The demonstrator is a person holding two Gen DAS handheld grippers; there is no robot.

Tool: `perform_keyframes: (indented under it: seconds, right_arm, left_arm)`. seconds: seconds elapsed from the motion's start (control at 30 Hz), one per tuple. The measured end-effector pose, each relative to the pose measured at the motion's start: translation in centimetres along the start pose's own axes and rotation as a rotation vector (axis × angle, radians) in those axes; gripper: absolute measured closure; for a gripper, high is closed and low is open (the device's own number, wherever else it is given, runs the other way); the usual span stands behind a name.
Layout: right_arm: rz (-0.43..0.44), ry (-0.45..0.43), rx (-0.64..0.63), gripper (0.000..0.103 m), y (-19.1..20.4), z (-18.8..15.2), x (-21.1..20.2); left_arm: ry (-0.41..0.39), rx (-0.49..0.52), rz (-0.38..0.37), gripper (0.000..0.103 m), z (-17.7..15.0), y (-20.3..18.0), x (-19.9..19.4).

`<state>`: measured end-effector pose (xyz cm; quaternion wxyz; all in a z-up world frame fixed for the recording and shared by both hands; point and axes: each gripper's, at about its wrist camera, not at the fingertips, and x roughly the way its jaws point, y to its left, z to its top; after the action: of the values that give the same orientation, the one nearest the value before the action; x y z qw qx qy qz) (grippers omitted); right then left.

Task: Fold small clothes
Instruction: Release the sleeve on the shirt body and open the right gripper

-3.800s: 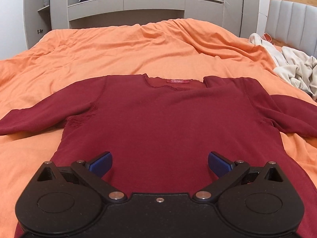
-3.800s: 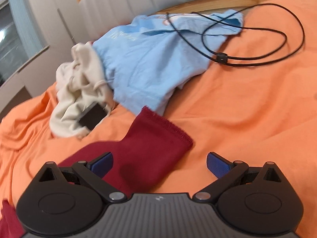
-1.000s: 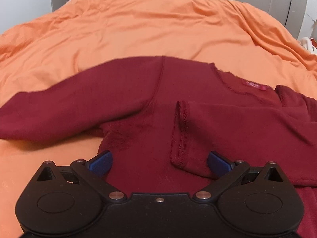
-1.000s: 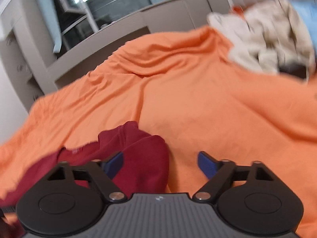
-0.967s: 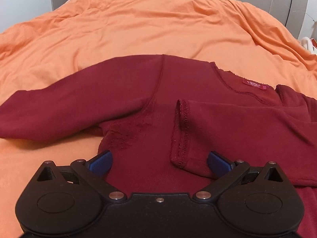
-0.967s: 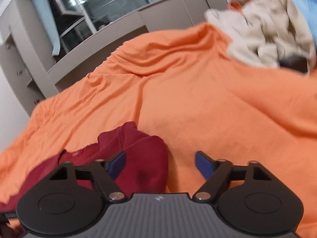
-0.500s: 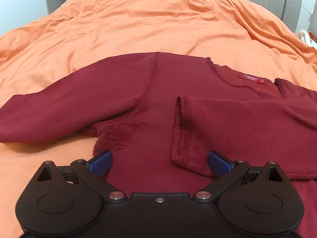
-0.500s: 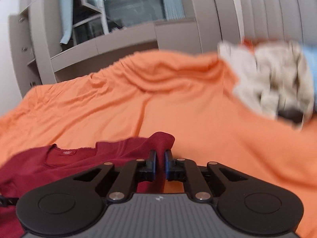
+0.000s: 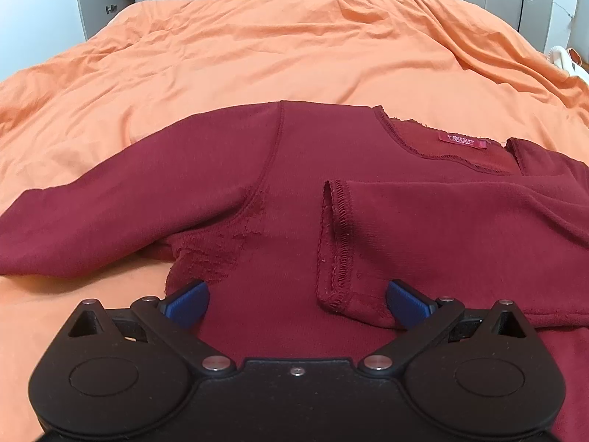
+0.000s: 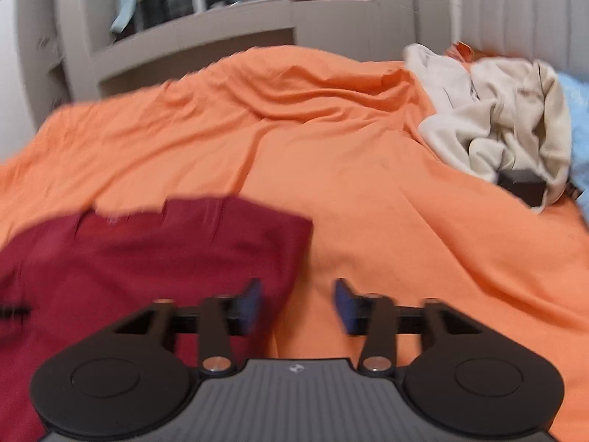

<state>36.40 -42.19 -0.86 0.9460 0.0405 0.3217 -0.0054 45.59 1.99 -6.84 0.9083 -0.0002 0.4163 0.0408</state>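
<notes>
A dark red long-sleeved top (image 9: 294, 169) lies flat on the orange bed cover (image 9: 294, 48). One sleeve is folded across the chest, its cuff (image 9: 333, 239) near the middle; the other sleeve (image 9: 92, 221) stretches out to the left. My left gripper (image 9: 296, 300) hovers open over the top's body, nothing between its fingers. In the right wrist view the top's folded shoulder edge (image 10: 206, 235) lies flat at lower left. My right gripper (image 10: 297, 304) stands just above that edge, its jaws opening, nothing between them but bed cover.
A heap of cream clothes (image 10: 497, 118) with a black object (image 10: 521, 186) under it lies at the right, a light blue garment (image 10: 578, 110) beside it. Grey cabinets (image 10: 184, 37) stand behind the bed. A padded headboard (image 10: 497, 3) is at the far right.
My right gripper shut on the top's shoulder fold half a second ago; it has since let go and drawn back a little. The fold now lies flat. The left gripper stayed put.
</notes>
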Motion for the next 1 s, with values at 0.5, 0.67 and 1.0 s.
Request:
perform_keyframes:
  seconds: [0.5,0.67,1.0]
  right_arm:
    - [-0.076,0.032,-0.28,0.088,6.6,-4.5,0.6]
    - [-0.108,0.026,-0.224,0.096,5.7,-3.9,-1.5]
    - [-0.065,0.069,-0.189,0.087,4.1,-3.6,-2.3]
  left_arm:
    - [-0.013,-0.009,0.002,0.0,-0.1,0.0,-0.1]
    - [-0.011,-0.008,0.001,0.0,-0.1,-0.1,-0.1]
    - [-0.01,0.011,0.013,0.0,-0.2,-0.3,-0.3]
